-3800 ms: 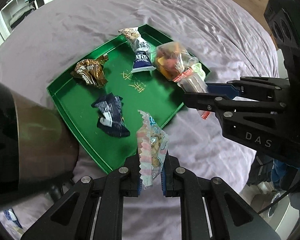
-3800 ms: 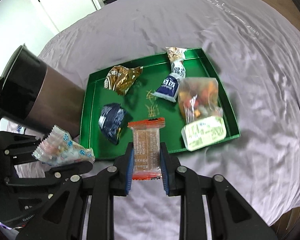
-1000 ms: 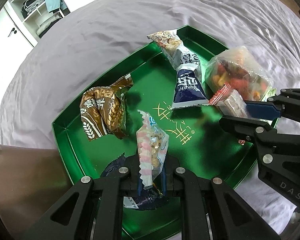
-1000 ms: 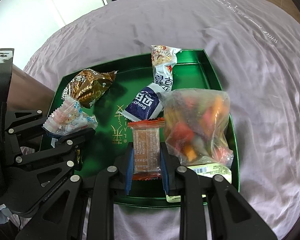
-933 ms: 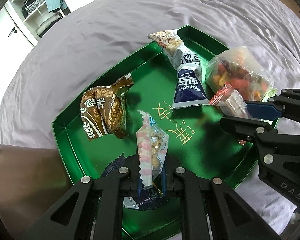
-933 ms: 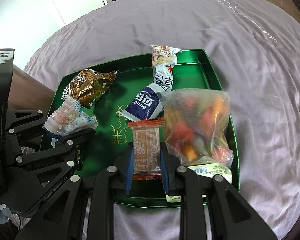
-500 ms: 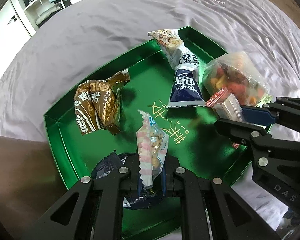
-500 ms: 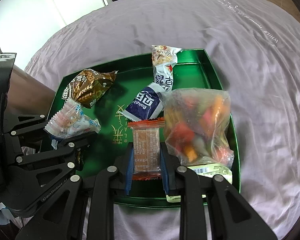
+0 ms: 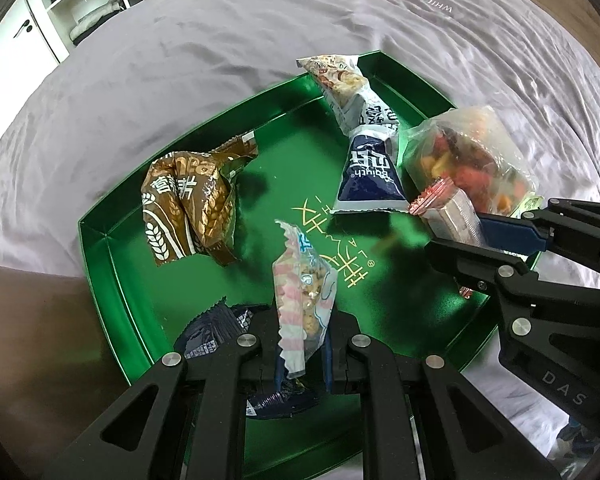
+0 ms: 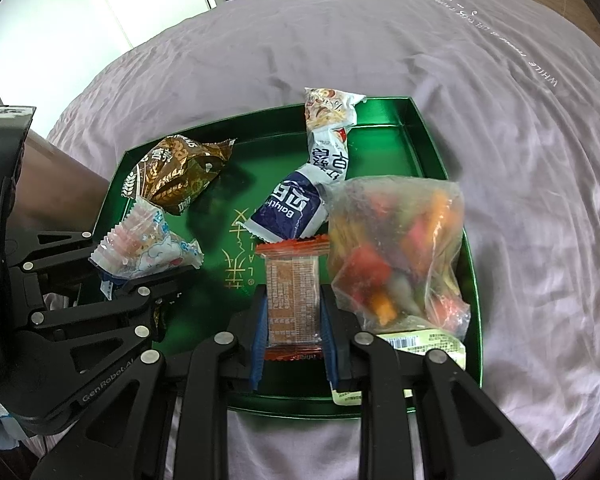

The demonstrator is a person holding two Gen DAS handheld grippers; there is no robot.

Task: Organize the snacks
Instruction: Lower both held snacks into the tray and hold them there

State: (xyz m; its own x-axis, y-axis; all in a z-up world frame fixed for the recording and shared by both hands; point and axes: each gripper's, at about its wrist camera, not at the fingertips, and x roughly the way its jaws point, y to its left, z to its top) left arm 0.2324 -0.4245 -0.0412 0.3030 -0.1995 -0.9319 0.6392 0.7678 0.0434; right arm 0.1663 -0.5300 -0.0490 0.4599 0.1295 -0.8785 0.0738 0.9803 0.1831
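Both grippers hang over the shallow green metal tray (image 10: 424, 128) that lies on the lilac-grey bedsheet (image 10: 380, 40). The left gripper (image 9: 302, 344) has its jaws clamped on a pink-and-white crimped snack packet (image 9: 302, 300), held upright above the tray's near corner. The right gripper (image 10: 294, 320) has its jaws clamped on a flat clear-wrapped brown wafer bar with red ends (image 10: 293, 300), held beside a clear bag of mixed coloured sweets (image 10: 396, 248).

A crumpled brown foil packet (image 9: 188, 208), a navy-and-white pouch (image 9: 368, 176) and a dark blue packet (image 9: 216, 332) already lie in the tray. The dark blue one seems to sit directly under the left jaws, though they hide most of it.

Released here, the pink packet would likely land on that dark packet and slide off. The wafer bar could tip against the soft sweets bag or catch the tray's near rim, which lies just below it.
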